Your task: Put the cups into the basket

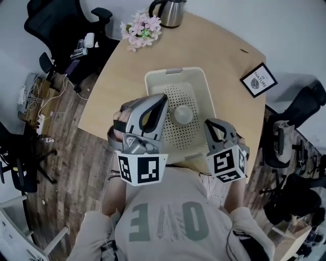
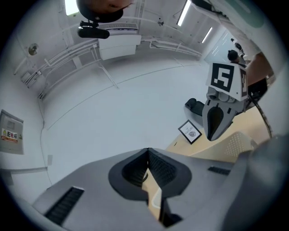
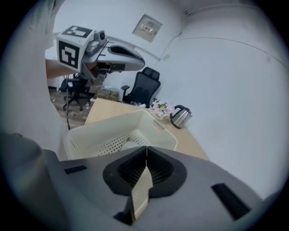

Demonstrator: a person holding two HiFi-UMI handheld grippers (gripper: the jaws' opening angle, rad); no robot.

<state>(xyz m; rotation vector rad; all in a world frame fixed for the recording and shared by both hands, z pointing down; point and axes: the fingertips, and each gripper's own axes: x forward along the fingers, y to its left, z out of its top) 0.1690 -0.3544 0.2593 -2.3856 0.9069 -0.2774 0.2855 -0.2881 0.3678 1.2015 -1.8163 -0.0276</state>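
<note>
Fingers (image 2: pixel 166 169) of left gripper (image 2: pixel 148 150) and right gripper (image 3: pixel 146 149) tip-to-tip, empty; one cup (image 1: pixel 182 114) in one basket (image 1: pixel 151 84).

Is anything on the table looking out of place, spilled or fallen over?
Nothing stands out. The basket sits on the table with one cup inside, and no spill shows. The kettle and flowers stand at the far edge. The framed picture sits slightly angled near the right edge.

I read "NATURE" on the framed card (image 1: pixel 259 80) lying on the table (image 1: pixel 214 46) — the finer line above it is beyond me. The shirt (image 1: pixel 168 219) bears big pale letters, seemingly "ONE" — the wall notice (image 2: pixel 10 134) shows red characters too small to read.
</note>
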